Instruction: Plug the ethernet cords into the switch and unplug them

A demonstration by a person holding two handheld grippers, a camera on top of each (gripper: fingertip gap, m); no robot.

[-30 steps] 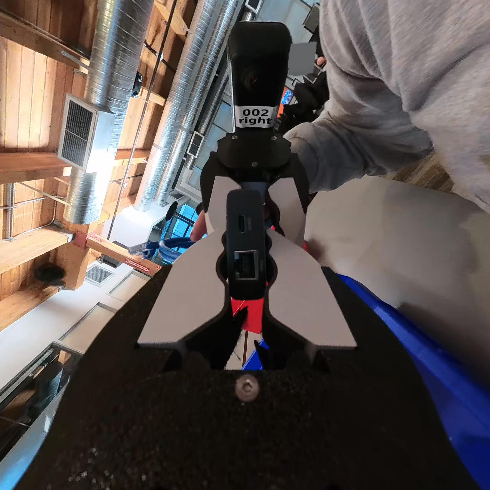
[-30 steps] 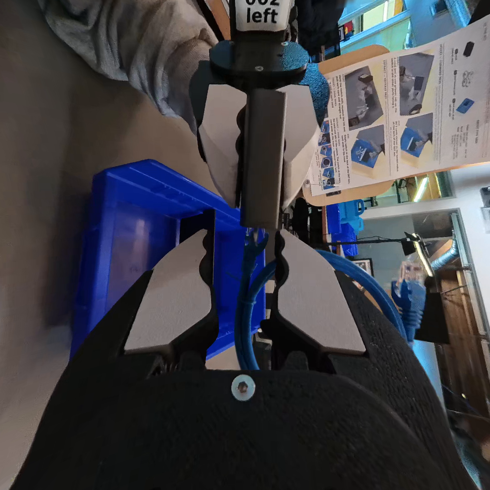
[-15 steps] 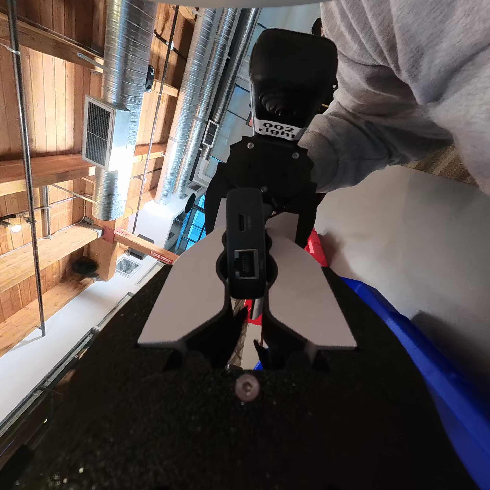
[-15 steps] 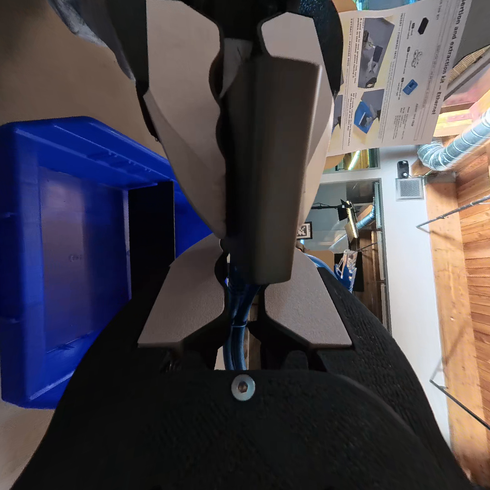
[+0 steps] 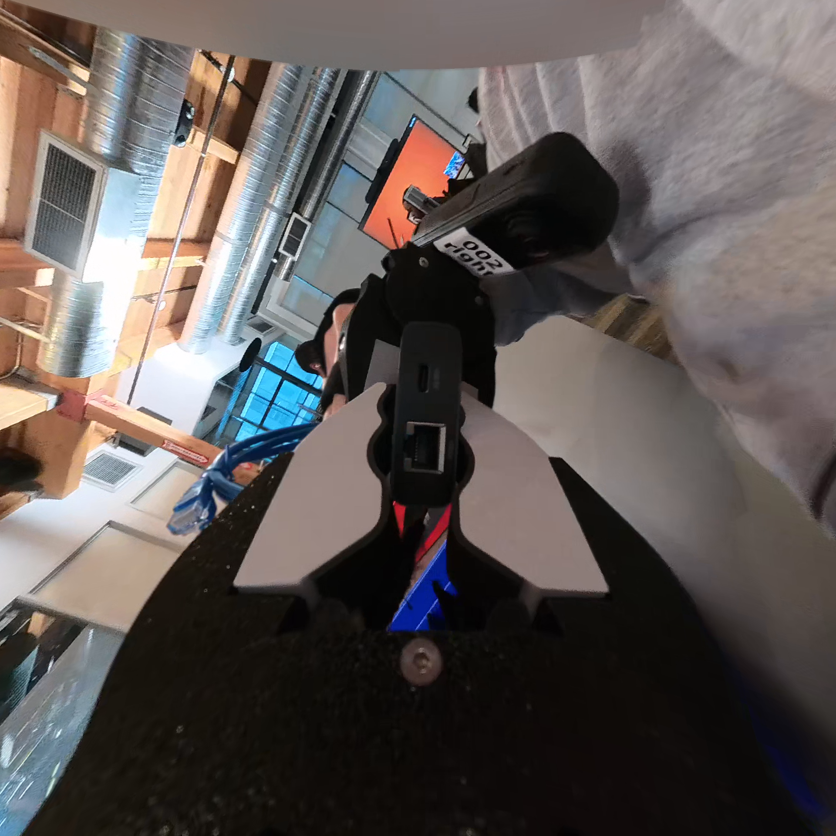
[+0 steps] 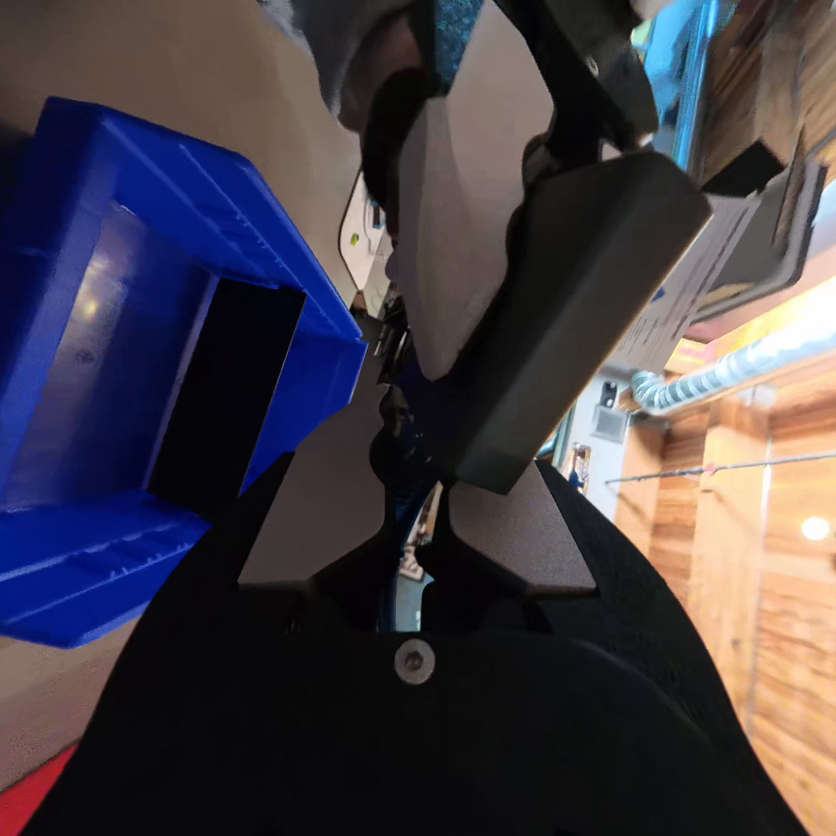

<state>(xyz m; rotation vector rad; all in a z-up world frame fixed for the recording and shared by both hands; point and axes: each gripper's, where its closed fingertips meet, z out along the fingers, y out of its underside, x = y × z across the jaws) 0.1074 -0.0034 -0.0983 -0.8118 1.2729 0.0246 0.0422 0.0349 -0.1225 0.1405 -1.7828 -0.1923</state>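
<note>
My left gripper (image 5: 425,407) is shut on a dark adapter block (image 5: 425,443), whose network socket and small oval port face the camera. The right gripper's body (image 5: 434,289) sits just beyond it, tilted right, fingertips hidden behind the block. A blue network cable (image 5: 258,448) loops out to the left and its free plug (image 5: 190,511) dangles. In the right wrist view my right gripper (image 6: 407,452) is shut on the blue cable (image 6: 407,502). The adapter block (image 6: 565,316) leans right just above the fingers, and the held cable end is hidden.
A blue bin (image 6: 181,181) with a black divider lies left of the right gripper and shows through the left fingers' gap (image 5: 425,601). A red item (image 6: 27,778) is at the lower left. A person's grey sleeve (image 5: 701,181) fills the right. The pale tabletop (image 5: 610,429) lies below.
The two grippers have twisted relative to each other: the right gripper now tilts right in the left view, and the adapter leans right in the right view. The cable's free plug swung into view.
</note>
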